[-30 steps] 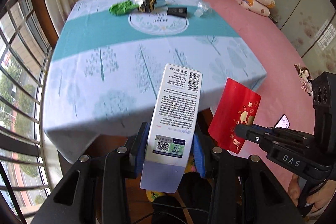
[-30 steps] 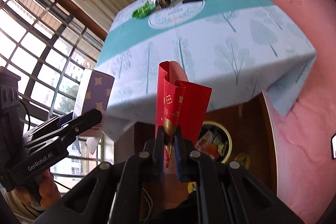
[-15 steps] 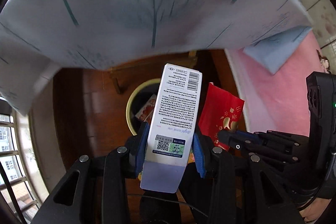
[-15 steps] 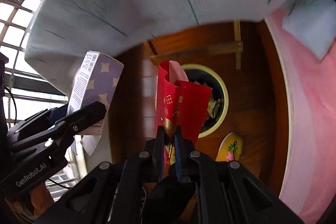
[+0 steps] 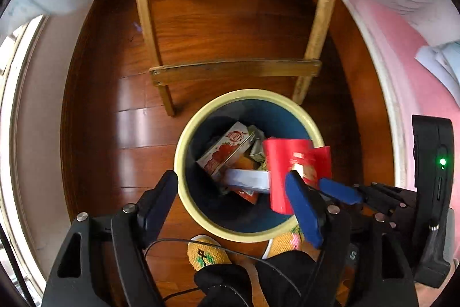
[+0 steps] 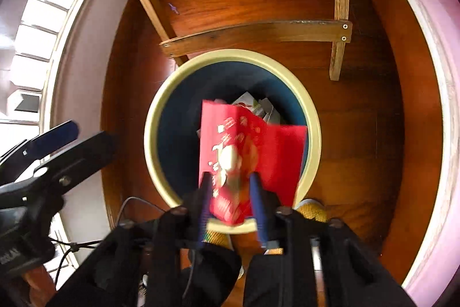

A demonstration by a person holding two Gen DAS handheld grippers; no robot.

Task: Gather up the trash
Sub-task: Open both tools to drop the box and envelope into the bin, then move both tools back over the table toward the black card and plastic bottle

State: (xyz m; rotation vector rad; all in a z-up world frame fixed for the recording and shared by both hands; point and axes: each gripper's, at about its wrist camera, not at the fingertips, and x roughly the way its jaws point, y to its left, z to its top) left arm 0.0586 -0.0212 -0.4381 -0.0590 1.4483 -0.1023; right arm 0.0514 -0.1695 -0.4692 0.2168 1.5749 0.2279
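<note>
Trash is being dropped into the bin [image 5: 184, 151]. Left gripper [image 5: 230, 192] jaws are opening wide, empty. Right gripper [image 6: 230, 192] jaws are opening around the red envelope [image 6: 253, 146], probably loose; both should be kept above the bin.

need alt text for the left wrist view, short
Looking straight down, the left gripper is opening over a yellow-rimmed bin on a wood floor; a pale box lies inside on other trash. At right, the right gripper, also opening, has a red envelope over the bin. Wooden table legs stand behind it.
</note>
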